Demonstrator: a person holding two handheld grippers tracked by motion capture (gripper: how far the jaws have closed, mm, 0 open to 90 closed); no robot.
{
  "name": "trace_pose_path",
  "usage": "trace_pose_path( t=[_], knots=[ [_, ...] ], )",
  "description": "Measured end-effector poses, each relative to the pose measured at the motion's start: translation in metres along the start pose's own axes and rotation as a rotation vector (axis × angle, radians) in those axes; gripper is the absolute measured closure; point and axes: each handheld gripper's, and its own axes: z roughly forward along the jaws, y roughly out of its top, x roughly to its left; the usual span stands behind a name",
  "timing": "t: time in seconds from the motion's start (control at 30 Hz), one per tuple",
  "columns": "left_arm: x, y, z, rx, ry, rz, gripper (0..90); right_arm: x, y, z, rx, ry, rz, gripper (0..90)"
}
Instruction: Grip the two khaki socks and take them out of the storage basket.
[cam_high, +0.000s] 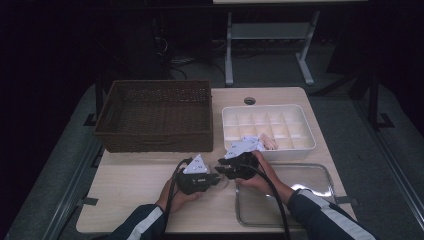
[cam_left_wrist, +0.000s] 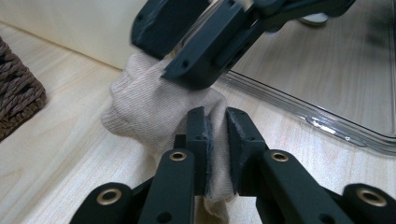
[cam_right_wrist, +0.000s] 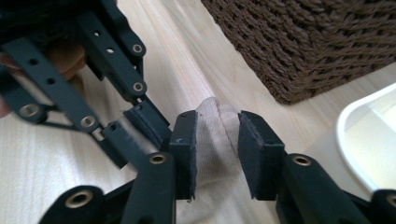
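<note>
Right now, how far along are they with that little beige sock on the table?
One beige piece already lies in the white divided box. In hand: the left claw pinches the beige sock on the table, while the right claw brackets its other end, pads seemingly not squeezing. Probably left: finish handling it and place it in the box. The wicker basket looks empty.

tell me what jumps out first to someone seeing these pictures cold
The two black grippers meeting at the table's middle: the left gripper pinches a beige knit sock, and the right gripper has the same sock between its jaws. Behind them stand a dark woven basket at the left and a white compartment organizer at the right. A clear plastic tray lies at the near right.
</note>
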Motion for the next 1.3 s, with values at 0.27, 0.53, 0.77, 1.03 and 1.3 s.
trace_pose_path(
  t=[0.27, 0.53, 0.77, 1.03, 1.3],
  knots=[
    [0.010, -0.001, -0.012, -0.054, -0.055, -0.100, 56.9, -0.005, -0.010, 0.013, 0.103, -0.016, -0.015, 66.3],
    [0.021, -0.002, -0.024, -0.081, -0.020, -0.193, 43.6, -0.003, -0.014, 0.013, 0.122, -0.037, -0.051, 65.5],
    [0.010, -0.009, -0.002, 0.043, -0.019, -0.160, 39.8, 0.000, -0.015, 0.015, 0.121, -0.026, -0.042, 64.2],
    [0.009, -0.013, 0.000, 0.077, -0.059, -0.149, 53.0, -0.003, -0.016, 0.012, 0.130, -0.028, -0.059, 54.0],
    [0.007, -0.013, -0.003, 0.096, -0.067, -0.110, 63.2, -0.004, -0.014, 0.003, 0.080, 0.067, -0.028, 42.3]
  ],
)
